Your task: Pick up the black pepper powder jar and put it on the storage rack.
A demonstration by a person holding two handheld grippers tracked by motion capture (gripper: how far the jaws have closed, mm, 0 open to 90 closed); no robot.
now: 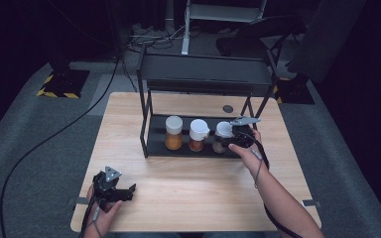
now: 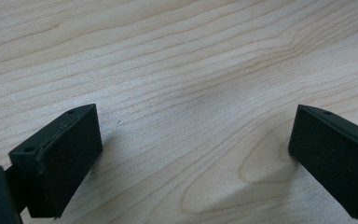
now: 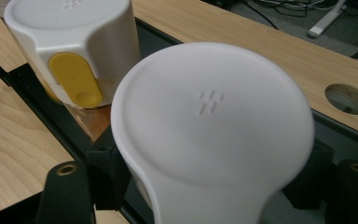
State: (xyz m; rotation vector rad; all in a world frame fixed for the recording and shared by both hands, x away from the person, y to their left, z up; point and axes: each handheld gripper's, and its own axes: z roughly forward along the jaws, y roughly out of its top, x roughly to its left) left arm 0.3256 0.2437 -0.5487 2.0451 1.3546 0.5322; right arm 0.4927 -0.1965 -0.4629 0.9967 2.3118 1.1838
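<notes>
A black two-tier rack [image 1: 204, 74] stands at the back of the wooden table [image 1: 188, 183]. Three white-lidded spice jars stand in a row on its lower shelf [image 1: 156, 143]: an orange one [image 1: 173, 133], a red-brown one [image 1: 198, 135] and the rightmost jar [image 1: 222, 128]. My right gripper [image 1: 222, 142] reaches in from the right, its jaws closed against both sides of that rightmost jar [image 3: 209, 116] just under the lid. The neighbouring jar [image 3: 74, 42] has a yellow flap. My left gripper [image 1: 130, 192] rests open on the table at the front left, with bare wood between its pads [image 2: 60, 158].
A round cable hole [image 1: 227, 108] lies in the table behind the rack. The rack's upper shelf overhangs the jars. Cables trail over the grey floor at the left, and a chair and frame stand beyond the table.
</notes>
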